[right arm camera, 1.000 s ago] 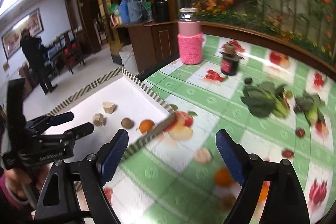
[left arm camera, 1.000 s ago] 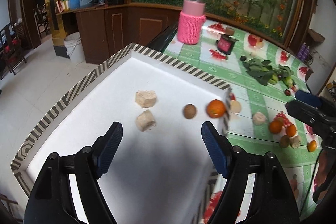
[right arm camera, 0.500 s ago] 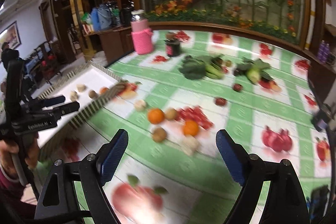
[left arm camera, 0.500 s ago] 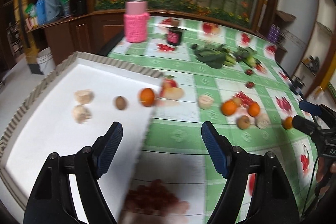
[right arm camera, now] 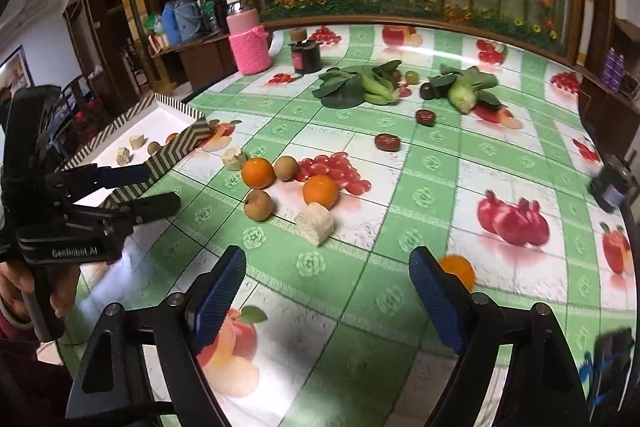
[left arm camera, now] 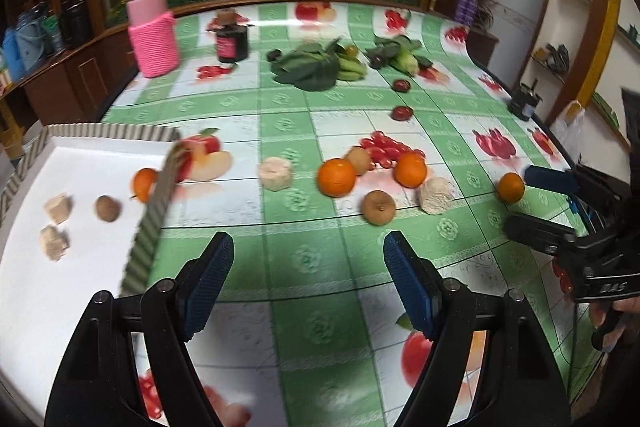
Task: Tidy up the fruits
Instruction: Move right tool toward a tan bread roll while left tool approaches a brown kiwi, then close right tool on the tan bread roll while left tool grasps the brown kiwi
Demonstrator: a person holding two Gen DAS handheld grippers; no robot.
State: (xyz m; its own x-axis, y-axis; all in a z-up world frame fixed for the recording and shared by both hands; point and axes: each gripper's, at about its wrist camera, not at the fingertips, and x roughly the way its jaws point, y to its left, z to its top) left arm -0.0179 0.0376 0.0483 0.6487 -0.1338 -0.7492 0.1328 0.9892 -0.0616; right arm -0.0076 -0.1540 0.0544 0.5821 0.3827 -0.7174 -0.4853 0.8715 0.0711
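While both views a second ago were filled with the white tray [left arm camera: 60, 307] and its striped rim, they now look out over the green checked table [left arm camera: 304, 259], so both hands have swung away from the tray toward the loose fruit.

Going left to right in the left wrist view: at nine o'clock the tray holds two pale chunks, a small brown fruit [left arm camera: 107, 207] and an orange [left arm camera: 144, 183] half hidden behind the rim. At the centre, toward twelve o'clock, lie a pale chunk [left arm camera: 275, 173], a big orange [left arm camera: 337, 177], two brown fruits, a second orange [left arm camera: 410, 169] and another pale chunk [left arm camera: 435, 195]. At three o'clock a lone small orange [left arm camera: 511, 187] sits just beside the tip of the right gripper [left arm camera: 536, 199].

The left gripper [left arm camera: 308, 287] stands open and empty over bare cloth. The right gripper [right arm camera: 328, 299] is also empty; its jaws have just been closing a little yet remain wide apart, with nothing between them. In its own view that lone orange [right arm camera: 460, 269] peeks out at four o'clock, partly covered by the right finger. My guess is that it is the next pick, and most of the fruit remains unsorted.

Motion blurs the tray rim and nearer cloth. Printed fruit on the tablecloth is easily mistaken for real pieces, and the dark round items near the greens [left arm camera: 316, 67] at twelve o'clock are too small to name.
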